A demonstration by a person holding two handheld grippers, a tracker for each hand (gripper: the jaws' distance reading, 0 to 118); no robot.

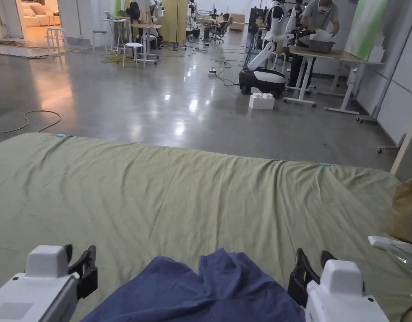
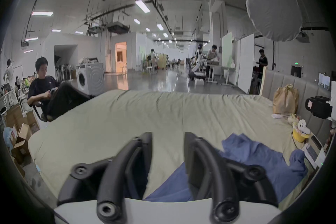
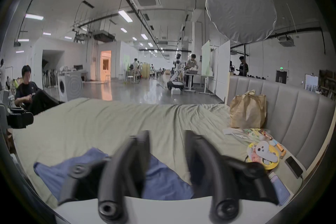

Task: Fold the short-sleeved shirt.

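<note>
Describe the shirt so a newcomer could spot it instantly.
Find the wide bed covered by an olive-green sheet. At its near edge, between the left hand-held gripper and the right hand-held gripper, lies a crumpled blue shirt. It is the sole blue fabric there; a brown paper bag stands farther right.

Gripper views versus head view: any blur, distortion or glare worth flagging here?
Right gripper view: its own black jaws are smeared by motion blur around the right gripper, while the crumpled blue short-sleeved shirt stays readable. Left gripper view: sharper left gripper, heavy fisheye bending and dark corners. Head view: undistorted, with ceiling-light glare on the polished grey floor.
</note>
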